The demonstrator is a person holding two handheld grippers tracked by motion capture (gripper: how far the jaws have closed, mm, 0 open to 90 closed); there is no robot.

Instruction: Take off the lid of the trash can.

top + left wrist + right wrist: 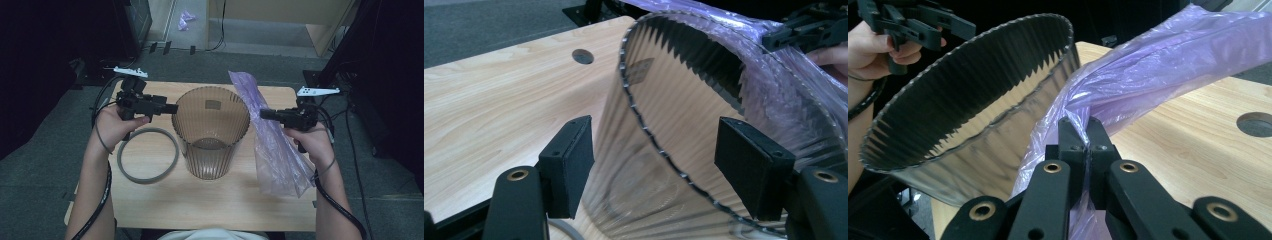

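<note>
centre of high view: ribbed translucent brown bin [212, 131], upright on wooden table [210, 200], mouth open and bare inside. no liner in it yet.

right of centre in high view: purple plastic bag [272, 145], drawn out long from upper middle down to lower right, running just beside the bin's right wall. looks mostly flat, mouth not spread.

right gripper [264, 114]: jaws fully closed, pinching a fold of the bag. confirmed in right gripper view, where the two black jaws meet on the purple film [1083, 131] at lower centre, bin rim [968, 65] at upper left.

left gripper [174, 108]: at the bin's left rim in high view. left gripper view has the jaws standing wide apart, bin wall and rim [659, 150] between them, pads [569, 160] not pressing on it. nothing held.

lower left of high view: grey ring [147, 154], flat on table, just beside the bin's base. not in use.

judged progress: early stage of lining the bin. done: bag picked up, brought alongside the bin. left: open the bag mouth, lower bag into bin, fold edge over rim, likely seat grey ring on top.
</note>
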